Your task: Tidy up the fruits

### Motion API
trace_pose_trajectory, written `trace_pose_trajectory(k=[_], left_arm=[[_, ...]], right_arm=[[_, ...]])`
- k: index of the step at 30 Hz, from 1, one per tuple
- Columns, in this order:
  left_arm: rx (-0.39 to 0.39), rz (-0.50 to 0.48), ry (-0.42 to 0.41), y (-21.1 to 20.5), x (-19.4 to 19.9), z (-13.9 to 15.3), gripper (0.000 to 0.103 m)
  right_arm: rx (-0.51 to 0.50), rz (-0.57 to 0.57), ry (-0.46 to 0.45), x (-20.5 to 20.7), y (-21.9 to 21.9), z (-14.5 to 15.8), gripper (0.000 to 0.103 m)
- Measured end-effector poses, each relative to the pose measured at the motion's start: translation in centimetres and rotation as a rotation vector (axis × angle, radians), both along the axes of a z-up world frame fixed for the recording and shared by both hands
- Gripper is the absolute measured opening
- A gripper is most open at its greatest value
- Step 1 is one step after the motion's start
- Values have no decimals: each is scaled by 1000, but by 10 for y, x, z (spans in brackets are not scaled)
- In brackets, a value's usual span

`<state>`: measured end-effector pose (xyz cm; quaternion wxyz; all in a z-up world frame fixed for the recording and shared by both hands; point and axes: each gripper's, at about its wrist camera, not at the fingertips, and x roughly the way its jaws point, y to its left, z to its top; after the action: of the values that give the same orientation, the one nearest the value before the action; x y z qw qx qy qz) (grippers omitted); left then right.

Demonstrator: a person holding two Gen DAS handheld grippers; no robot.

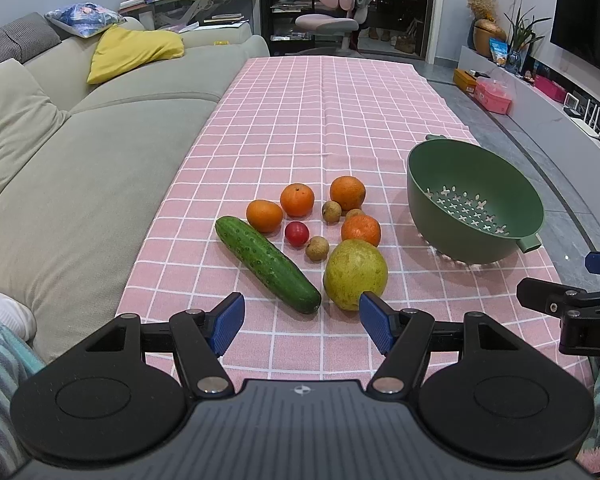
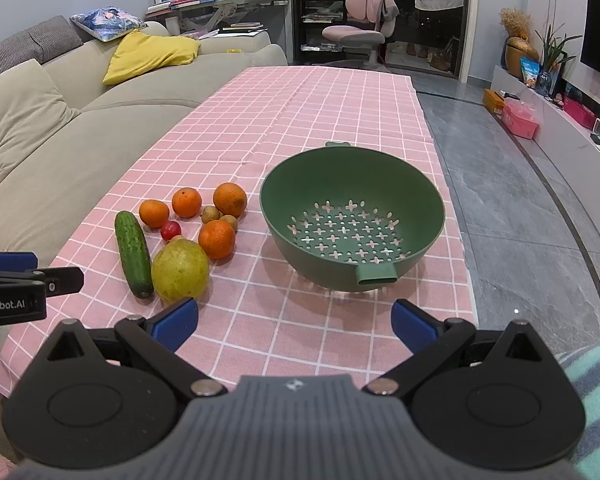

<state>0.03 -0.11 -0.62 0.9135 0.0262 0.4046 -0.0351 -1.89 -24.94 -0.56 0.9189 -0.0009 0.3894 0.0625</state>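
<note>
Left wrist: cucumber [image 1: 267,264] lies diagonally, far-left to near-right; both hand-held grippers wide.

Checked tablecloth [image 2: 340,128] under fruit, colander [image 2: 420,200]

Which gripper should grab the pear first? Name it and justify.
Left. The left gripper is open right before the pear and cucumber. The right gripper faces the empty green colander, with the pear off to its left.

Left gripper [image 1: 302,326] jaws wide apart; cucumber [image 1: 267,264] and pear [image 1: 355,274] lie just ahead, blocking straight reach to oranges [image 1: 297,199] behind. Right gripper [image 2: 294,322] also spread; bare tablecloth [image 2: 300,340] ahead, then colander [image 2: 352,216] with nothing inside it.
</note>
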Motion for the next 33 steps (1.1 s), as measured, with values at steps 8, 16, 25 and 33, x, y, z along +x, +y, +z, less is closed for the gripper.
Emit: trace_pose_trajectory(k=[8,16,25,33], left_arm=[[-2,1,3,0,-1,-2,77],[-86,16,41,9,7,-5,77],[-201,136,90,30,30,-15,68],[-207,208,124,40,59,-35,63]], right_arm=[[2,-1,6,1,0,-2,99],[-7,44,-39,6,9,-5,99],[75,189,-89,20,32,-15,93],[140,203,68,61,54,-41,79]])
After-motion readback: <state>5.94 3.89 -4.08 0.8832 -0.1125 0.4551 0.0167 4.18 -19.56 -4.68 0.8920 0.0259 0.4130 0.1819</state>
